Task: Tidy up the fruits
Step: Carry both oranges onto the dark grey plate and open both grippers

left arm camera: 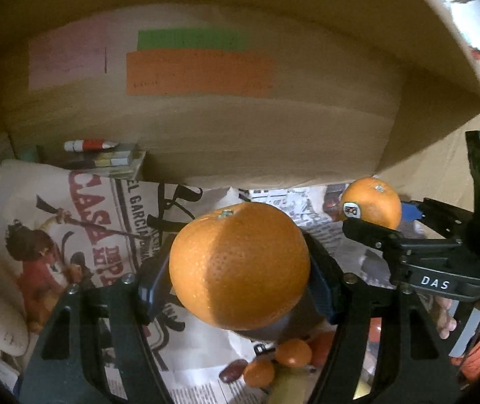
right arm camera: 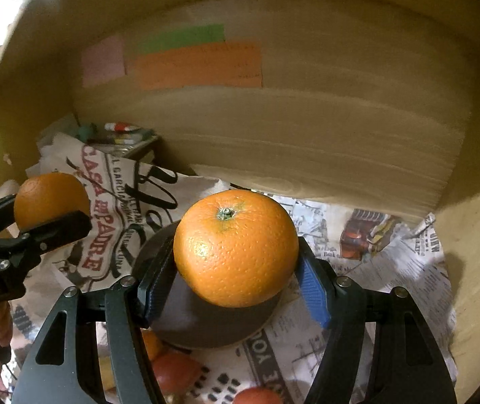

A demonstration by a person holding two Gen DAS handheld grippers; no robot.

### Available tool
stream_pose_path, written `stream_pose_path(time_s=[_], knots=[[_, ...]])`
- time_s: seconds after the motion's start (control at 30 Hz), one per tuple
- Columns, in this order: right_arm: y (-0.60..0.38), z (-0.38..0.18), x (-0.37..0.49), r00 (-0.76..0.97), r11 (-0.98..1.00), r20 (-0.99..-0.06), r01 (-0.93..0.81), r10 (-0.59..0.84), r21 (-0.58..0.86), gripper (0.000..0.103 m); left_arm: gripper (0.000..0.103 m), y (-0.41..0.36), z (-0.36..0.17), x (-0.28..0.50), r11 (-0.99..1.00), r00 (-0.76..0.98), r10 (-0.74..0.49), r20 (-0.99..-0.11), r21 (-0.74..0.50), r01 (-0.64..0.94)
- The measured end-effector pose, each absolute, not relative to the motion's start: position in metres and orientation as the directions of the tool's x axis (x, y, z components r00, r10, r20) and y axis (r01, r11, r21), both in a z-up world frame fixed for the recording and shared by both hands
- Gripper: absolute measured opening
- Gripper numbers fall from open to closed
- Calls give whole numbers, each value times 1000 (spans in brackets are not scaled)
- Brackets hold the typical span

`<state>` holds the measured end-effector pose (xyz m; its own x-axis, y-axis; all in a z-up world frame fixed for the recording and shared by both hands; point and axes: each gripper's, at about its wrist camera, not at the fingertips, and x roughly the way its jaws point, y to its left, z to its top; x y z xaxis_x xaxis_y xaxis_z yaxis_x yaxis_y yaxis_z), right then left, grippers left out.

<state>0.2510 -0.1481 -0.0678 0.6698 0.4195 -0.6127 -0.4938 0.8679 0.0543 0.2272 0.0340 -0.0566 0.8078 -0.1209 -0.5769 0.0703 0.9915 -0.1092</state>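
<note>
My left gripper (left arm camera: 240,276) is shut on a large orange (left arm camera: 240,266), held above a dark grey bowl (left arm camera: 302,313). My right gripper (right arm camera: 236,269) is shut on a second orange (right arm camera: 236,247), held above the same grey bowl (right arm camera: 206,323). Each gripper shows in the other's view: the right one with its stickered orange (left arm camera: 371,207) at the right, the left one with its orange (right arm camera: 51,198) at the left. Small oranges (left arm camera: 292,351), a date (left arm camera: 231,373) and tomatoes (right arm camera: 176,370) lie below on the newspaper.
Everything sits inside a wooden cabinet with a back wall (left arm camera: 240,128) bearing pink, green and orange paper labels (left arm camera: 199,72). Newspaper (right arm camera: 391,269) and a printed cloth bag (left arm camera: 71,229) cover the floor. Books with a tube on top (left arm camera: 105,156) stand at back left.
</note>
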Motion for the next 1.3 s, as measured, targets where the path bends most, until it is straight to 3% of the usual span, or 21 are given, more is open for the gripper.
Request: stream_pose_path(time_s=[0.7, 1.13, 1.3], knots=[[-114, -133, 322, 476, 832, -806, -553, 351, 35, 64, 69, 40, -139, 327, 987, 585, -158, -796, -138, 80], [-103, -157, 345, 392, 816, -858, -576, 332, 53, 64, 70, 30, -156, 358, 986, 537, -170, -826, -142, 92], [-98, -159, 344, 360, 801, -870, -595, 338, 65, 66, 83, 19, -137, 348, 987, 598, -152, -787, -88, 135]])
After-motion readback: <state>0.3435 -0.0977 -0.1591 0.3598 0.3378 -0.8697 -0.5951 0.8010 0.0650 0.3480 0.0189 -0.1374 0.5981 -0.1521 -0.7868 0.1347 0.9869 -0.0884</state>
